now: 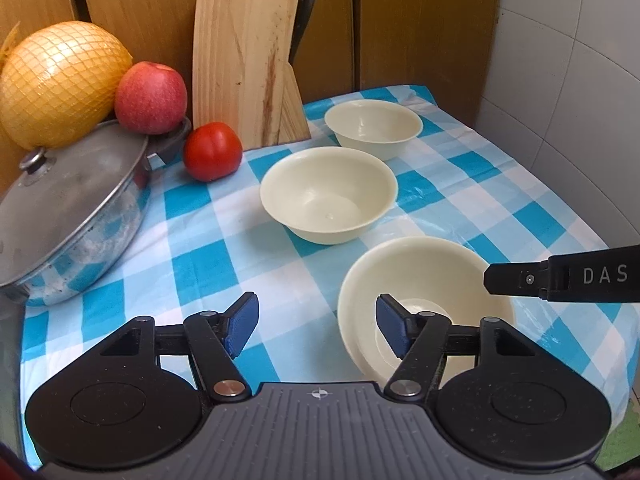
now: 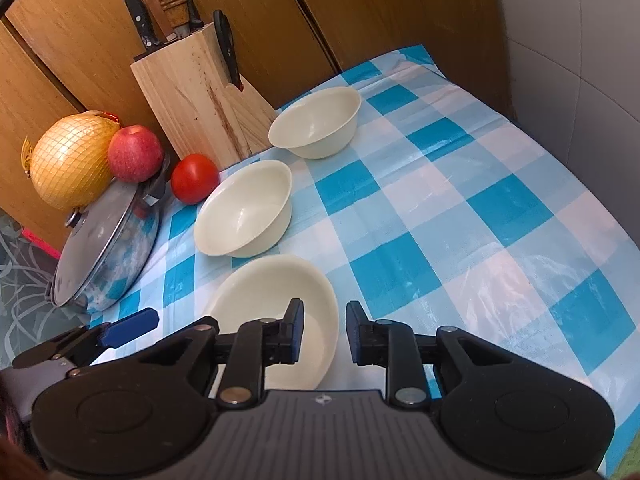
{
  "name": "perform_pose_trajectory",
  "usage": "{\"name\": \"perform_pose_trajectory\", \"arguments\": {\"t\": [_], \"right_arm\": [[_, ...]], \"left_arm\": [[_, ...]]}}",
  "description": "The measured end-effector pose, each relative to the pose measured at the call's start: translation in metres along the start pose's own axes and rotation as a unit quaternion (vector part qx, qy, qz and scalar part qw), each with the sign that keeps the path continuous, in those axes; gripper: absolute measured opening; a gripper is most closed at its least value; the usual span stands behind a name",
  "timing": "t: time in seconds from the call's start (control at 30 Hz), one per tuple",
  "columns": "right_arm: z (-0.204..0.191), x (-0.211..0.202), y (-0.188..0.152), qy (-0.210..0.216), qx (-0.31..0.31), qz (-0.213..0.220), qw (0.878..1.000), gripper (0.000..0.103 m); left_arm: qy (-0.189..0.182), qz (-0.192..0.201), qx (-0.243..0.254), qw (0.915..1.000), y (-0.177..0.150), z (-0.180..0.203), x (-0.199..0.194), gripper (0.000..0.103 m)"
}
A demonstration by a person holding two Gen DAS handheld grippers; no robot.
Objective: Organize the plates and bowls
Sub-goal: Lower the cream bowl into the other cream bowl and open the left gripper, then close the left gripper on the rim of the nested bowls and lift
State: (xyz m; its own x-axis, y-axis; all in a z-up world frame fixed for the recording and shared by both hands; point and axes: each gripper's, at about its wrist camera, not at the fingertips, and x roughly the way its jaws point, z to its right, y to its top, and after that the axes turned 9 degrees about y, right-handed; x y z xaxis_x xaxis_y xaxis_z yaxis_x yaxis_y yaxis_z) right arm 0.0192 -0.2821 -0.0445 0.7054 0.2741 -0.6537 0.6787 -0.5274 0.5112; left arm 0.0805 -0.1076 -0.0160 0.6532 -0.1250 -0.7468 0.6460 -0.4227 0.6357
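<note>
With both grippers hovering empty, left gripper [image 1: 317,326] spread wide, right gripper [image 2: 322,332] narrowly parted astride the near bowl's [image 2: 276,284] rim, the pick-up for stacking seems in hand; next likely calls for closing on that rim.

Kitchen corner, daylit
Wooden cabinet doors [image 1: 400,20] are flanked by a white tiled wall [image 1: 560,60]; patterned floor [image 2: 20,280] is seen

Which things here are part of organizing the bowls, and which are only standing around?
For the job: near bowl, middle bowl, far bowl.

Only lying about: lidded pot, tomato, apple, netted pomelo, knife block.
</note>
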Motion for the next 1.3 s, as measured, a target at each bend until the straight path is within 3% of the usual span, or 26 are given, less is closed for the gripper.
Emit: {"name": "perform_pose_trajectory", "arguments": {"t": [0.23,0.3,0.5,0.73,0.93,1.0,1.03,1.3], "right_arm": [[-0.013,0.014,0.02,0.002,-0.012,0.027,1.0,0.028],[-0.019,0.021,0.028,0.005,-0.018,0.034,0.999,0.031],[-0.036,0.05,0.045,0.02,-0.031,0.038,0.999,0.032],[-0.034,0.088,0.06,-0.001,-0.025,0.022,0.999,0.032],[-0.028,0.1,0.065,-0.01,-0.024,0.007,1.0,0.03],[-0.025,0.105,0.066,-0.008,-0.022,-0.006,1.0,0.014],[-0.023,0.108,0.066,-0.005,-0.017,-0.014,1.0,0.014],[-0.025,0.104,0.065,0.014,-0.009,-0.017,1.0,0.01]], "left_arm": [[0.015,0.002,-0.026,0.9995,0.017,-0.011,0.011,0.074],[0.019,0.003,-0.045,0.9988,0.026,-0.018,0.017,0.079],[0.028,-0.008,-0.103,0.9943,0.046,-0.039,0.039,0.079],[0.002,-0.05,-0.155,0.9867,0.053,-0.048,0.074,0.077],[0.007,-0.067,-0.141,0.9878,0.053,-0.036,0.093,0.066],[0.003,-0.071,-0.14,0.9876,0.053,-0.035,0.097,0.06],[-0.001,-0.07,-0.14,0.9876,0.053,-0.034,0.097,0.058],[-0.003,-0.057,-0.11,0.9923,0.054,-0.022,0.091,0.027]]}}
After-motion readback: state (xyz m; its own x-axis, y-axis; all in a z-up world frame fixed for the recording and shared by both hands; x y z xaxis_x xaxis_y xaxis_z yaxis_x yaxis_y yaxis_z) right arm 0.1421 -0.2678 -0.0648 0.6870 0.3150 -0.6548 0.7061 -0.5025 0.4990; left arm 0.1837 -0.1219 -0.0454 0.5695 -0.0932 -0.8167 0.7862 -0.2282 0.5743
